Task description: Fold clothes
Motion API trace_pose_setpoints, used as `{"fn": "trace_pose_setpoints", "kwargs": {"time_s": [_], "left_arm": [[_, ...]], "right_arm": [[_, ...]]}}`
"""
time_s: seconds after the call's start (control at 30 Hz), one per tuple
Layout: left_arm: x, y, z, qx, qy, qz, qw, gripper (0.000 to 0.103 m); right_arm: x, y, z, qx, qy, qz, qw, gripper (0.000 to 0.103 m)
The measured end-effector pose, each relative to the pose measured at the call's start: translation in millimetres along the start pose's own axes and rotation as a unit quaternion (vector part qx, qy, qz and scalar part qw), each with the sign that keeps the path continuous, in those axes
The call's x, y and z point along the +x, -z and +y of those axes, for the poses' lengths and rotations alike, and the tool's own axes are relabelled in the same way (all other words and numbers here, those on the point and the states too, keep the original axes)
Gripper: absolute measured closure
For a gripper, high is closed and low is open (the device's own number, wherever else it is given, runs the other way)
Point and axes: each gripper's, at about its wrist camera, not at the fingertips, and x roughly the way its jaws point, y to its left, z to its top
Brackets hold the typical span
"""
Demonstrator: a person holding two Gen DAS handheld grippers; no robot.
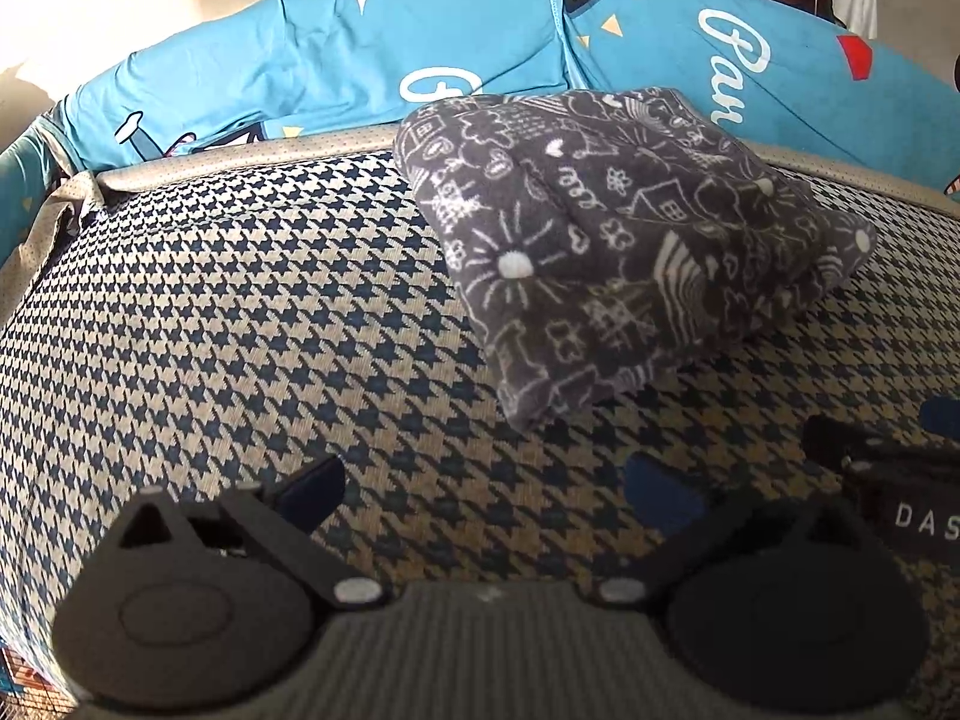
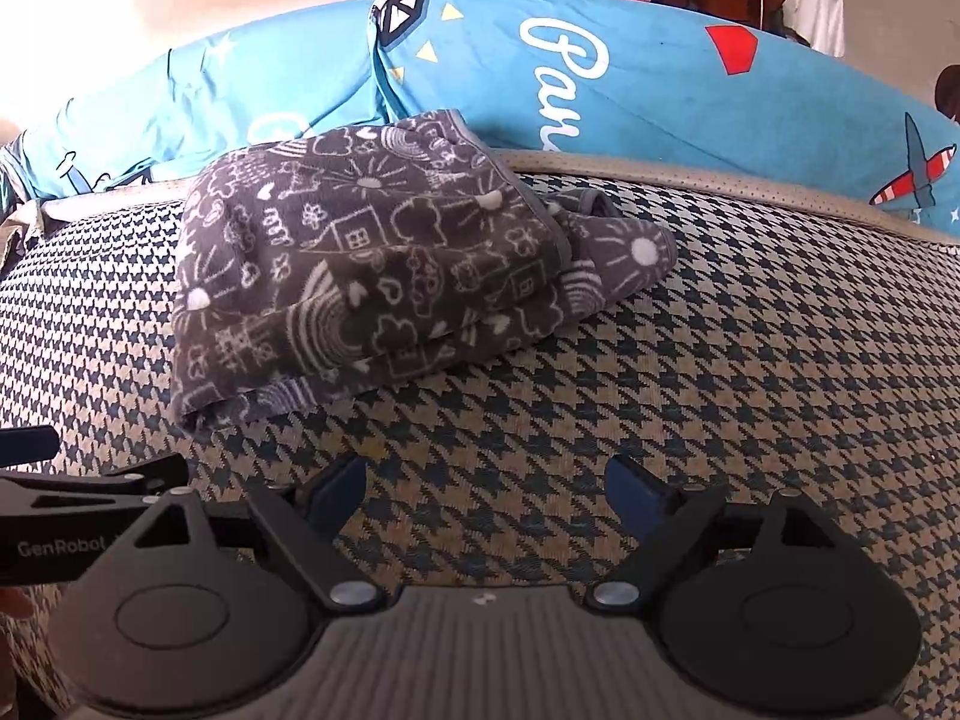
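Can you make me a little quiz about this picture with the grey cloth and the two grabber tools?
1. True or false: the grey doodle-print cloth lies folded on the houndstooth cushion.
2. What is between the jaws of the right gripper? A) the cloth B) nothing, just cushion below C) a blue pillow
3. Fill in: behind the cloth lies a bright ____ sheet with white lettering.

Key:
1. True. It sits as a folded bundle, and neither tool touches it.
2. B. The jaws stand wide open, short of the cloth. The left gripper is open and empty too.
3. Blue.
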Motion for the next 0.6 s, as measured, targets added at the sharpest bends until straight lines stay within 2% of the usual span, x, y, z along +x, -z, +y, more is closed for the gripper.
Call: {"fn": "trace_pose_setpoints", "kwargs": {"time_s": [0.6], "left_arm": [[-2.0, 0.3, 0.2, 0.000, -0.002, -0.002, 1.0000, 0.000]], "right_arm": [[1.0, -0.5, 1.2, 0.000, -0.002, 0.000, 1.000, 0.016]]}}
